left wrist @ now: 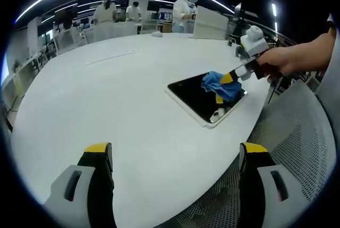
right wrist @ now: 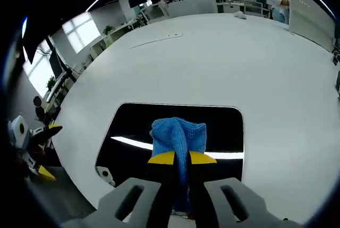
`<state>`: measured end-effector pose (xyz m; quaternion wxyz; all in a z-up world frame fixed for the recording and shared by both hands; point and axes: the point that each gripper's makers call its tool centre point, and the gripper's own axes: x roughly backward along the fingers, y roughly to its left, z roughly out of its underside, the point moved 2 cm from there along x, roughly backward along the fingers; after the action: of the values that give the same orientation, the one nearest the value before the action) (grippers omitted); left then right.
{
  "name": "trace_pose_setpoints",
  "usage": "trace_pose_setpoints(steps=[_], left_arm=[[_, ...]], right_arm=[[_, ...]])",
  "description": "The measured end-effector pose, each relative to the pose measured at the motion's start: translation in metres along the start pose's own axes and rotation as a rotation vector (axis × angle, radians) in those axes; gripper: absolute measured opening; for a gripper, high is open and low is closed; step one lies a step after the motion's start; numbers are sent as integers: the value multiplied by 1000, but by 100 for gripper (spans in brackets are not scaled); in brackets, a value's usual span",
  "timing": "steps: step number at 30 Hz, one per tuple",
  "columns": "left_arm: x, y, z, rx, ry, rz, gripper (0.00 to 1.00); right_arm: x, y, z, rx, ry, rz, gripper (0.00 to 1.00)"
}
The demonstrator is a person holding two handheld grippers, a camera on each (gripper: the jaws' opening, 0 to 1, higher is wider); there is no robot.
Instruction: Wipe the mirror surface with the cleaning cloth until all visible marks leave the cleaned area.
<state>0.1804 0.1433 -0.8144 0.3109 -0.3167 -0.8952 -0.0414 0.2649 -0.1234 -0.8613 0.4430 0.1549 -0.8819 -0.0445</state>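
The right gripper (right wrist: 181,159) pinches the blue woven cleaning cloth (right wrist: 178,135) against the dark rectangular white-framed mirror (right wrist: 218,127): wiping is underway. The left gripper (left wrist: 175,156) hangs open above the white round table (left wrist: 106,95). Next, the cloth likely needs sweeping across the uncovered glass.

The white desk (left wrist: 106,90) lies broadly bare to the left of and beyond the mirror (left wrist: 197,99), so a gripper could pass there freely. The mirror sits near the desk's near edge, and on it the blue cloth (right wrist: 178,135) and the right gripper (right wrist: 182,158) holding it take up the middle, leaving dark glass free on either side. A mesh chair (left wrist: 297,148) stands close against the desk edge beside the mirror. People and a white box (left wrist: 210,23) stand at the far side, well apart.
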Motion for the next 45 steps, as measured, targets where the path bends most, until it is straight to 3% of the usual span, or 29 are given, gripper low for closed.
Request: trace_pose_setpoints(steps=[23,30,45], left_arm=[[-2,6,5,-6,0,0,99],[-3,6,6,-7,4,-1,99],[-4,4,7,-11,16,0,99]], right_arm=[[20,10,30,13,56,-46,3],[28,13,41,36,115,-48,3],[33,14,49,60,118,-71,2]])
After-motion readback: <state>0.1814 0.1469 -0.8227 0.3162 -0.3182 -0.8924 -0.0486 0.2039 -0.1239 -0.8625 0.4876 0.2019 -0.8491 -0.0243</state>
